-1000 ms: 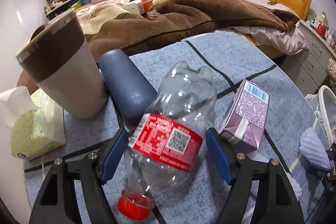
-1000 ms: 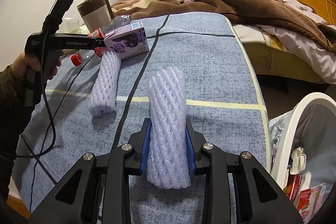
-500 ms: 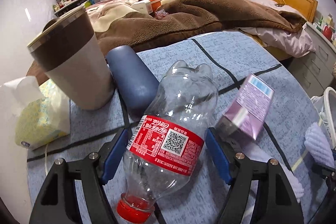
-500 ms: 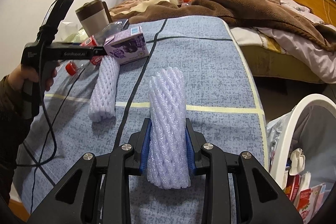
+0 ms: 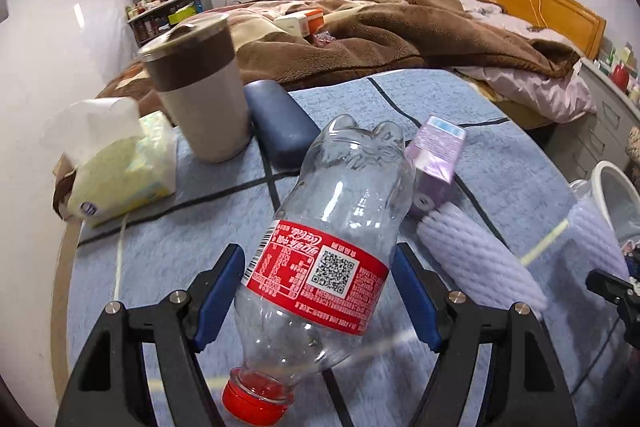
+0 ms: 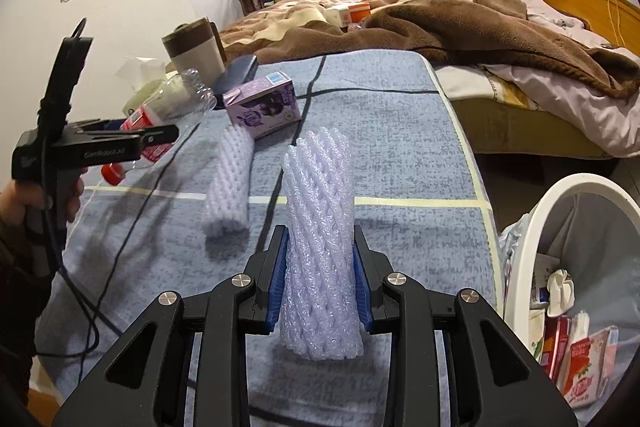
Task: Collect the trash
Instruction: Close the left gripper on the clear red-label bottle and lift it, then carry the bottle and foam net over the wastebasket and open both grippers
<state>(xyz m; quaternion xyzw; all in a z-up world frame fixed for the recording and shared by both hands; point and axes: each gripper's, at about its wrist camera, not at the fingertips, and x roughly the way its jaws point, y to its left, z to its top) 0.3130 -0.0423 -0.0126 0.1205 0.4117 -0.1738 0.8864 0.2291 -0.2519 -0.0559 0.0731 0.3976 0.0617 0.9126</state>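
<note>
Two foam net sleeves are in play: one foam sleeve (image 6: 320,251) stands upright, clamped in the right gripper (image 6: 320,283) near the white trash bin (image 6: 532,227) at right; the other sleeve (image 6: 230,183) lies on the blue surface (image 6: 400,147). The left gripper (image 5: 318,297) clasps one clear plastic bottle (image 5: 332,259), cap toward the camera. One purple carton (image 6: 264,105), one cup (image 5: 200,87) and one tissue pack (image 5: 120,171) sit farther back.

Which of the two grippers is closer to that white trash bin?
The right. The right gripper, clamped on a foam net sleeve, sits just beside the white trash bin. The left gripper, holding a plastic bottle, is farther across the table.
</note>
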